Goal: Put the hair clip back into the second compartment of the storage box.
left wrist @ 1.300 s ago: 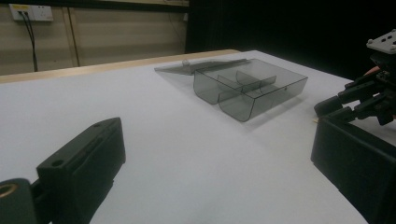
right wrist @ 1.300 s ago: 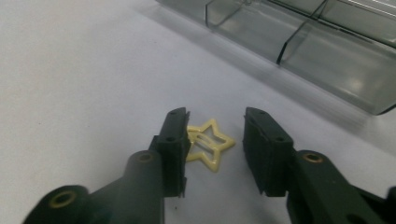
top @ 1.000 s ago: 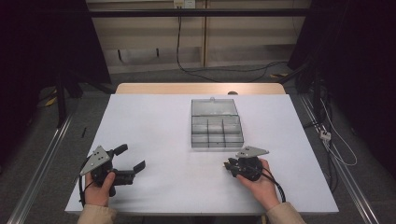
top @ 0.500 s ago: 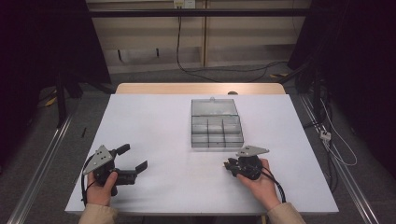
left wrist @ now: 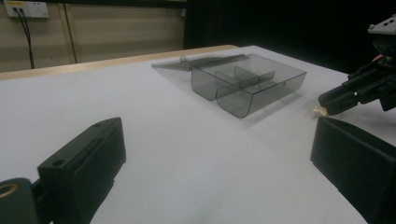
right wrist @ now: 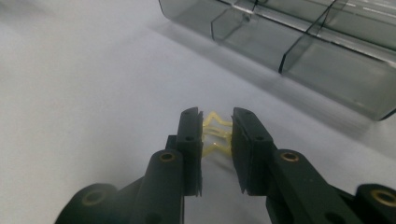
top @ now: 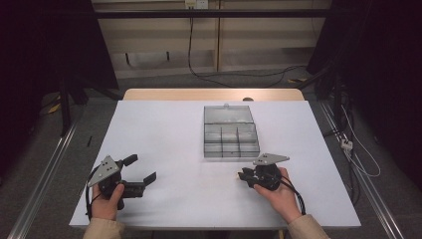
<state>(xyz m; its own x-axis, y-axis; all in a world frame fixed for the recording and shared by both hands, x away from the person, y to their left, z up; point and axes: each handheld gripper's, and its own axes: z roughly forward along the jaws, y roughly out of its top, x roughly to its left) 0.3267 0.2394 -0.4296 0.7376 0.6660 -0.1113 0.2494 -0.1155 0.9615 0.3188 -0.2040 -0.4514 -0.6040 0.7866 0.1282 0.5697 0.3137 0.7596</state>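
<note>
- Your right claw [right wrist: 217,135] pinches a small yellow piece [right wrist: 216,133] low over the table [top: 169,129], near the grey box [top: 230,133].
- Your left claw [top: 141,169] is spread, holding nothing.

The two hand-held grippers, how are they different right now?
The left hand-held gripper has its jaws spread wide with nothing between them; the right hand-held gripper has its jaws squeezed shut on a small yellow piece. The left one sits at the table's near left corner, far from the clear compartment box; the right one is just in front of that box. Both are black, held in a hand, low over the white table.
</note>
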